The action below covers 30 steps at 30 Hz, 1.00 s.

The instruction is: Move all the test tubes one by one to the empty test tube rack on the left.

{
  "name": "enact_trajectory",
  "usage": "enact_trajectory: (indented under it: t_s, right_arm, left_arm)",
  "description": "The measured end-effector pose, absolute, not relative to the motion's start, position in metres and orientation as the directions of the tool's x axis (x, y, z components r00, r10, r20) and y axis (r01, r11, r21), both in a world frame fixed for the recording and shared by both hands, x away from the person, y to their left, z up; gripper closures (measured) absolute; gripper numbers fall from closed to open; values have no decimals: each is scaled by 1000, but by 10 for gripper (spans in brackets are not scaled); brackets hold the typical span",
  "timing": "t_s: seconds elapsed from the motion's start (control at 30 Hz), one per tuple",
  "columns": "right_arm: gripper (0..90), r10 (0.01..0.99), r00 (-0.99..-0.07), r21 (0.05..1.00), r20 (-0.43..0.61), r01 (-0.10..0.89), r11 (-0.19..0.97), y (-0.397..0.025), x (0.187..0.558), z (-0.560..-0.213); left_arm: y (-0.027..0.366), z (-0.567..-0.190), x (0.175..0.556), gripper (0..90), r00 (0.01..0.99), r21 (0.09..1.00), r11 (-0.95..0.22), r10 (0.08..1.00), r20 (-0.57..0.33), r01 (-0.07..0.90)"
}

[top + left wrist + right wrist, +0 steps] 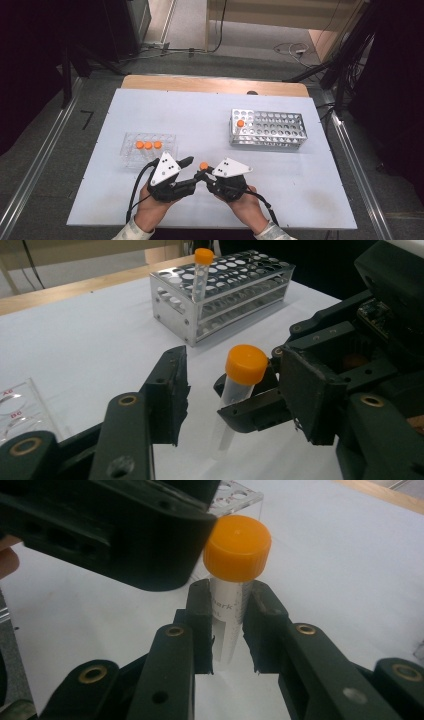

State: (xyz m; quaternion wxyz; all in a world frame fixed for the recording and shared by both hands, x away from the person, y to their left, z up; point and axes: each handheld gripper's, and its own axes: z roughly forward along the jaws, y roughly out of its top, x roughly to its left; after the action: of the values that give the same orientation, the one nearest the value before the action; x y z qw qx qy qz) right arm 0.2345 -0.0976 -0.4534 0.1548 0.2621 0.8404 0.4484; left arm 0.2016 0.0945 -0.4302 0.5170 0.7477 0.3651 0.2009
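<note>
Between right gripper fingers, tube.

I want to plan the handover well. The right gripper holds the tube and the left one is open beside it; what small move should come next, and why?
Probably carry the orange-capped clear plastic tube toward the perforated metal rack. The right gripper fingers already clamp it below the cap, the left gripper stands open and apart from it, and one matching tube already stands in that rack.

A white tabletop with a wooden far edge stands on grey carpet. Cables lie beyond it; dark stands flank both sides.
</note>
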Motion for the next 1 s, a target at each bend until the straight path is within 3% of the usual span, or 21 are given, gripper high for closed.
enact_trajectory:
  t_s: [0.13, 0.27, 0.87, 0.93, 1.0]
  right_arm:
    - [721, 566, -824, 836, -13, 301, 458, -95, 233, -454]
    - [721, 556, -831, 837, -6, 300, 458, -92, 231, -453]
    - [718, 545, -838, 835, 9, 306, 457, -90, 229, -454]
    - [709, 545, -839, 835, 10, 307, 457, -90, 229, -454]
    - [646, 537, -843, 837, 7, 300, 459, -90, 229, -454]
  left_arm:
    - [92, -433, 201, 507, 658, 917, -215, 750, -66, 337]
    - [91, -434, 201, 615, 663, 918, -220, 746, -60, 331]
    - [88, -436, 200, 694, 658, 913, -244, 752, -35, 327]
    - [89, -436, 200, 697, 658, 913, -243, 752, -36, 328]
    - [89, -435, 200, 697, 657, 913, -242, 753, -37, 329]
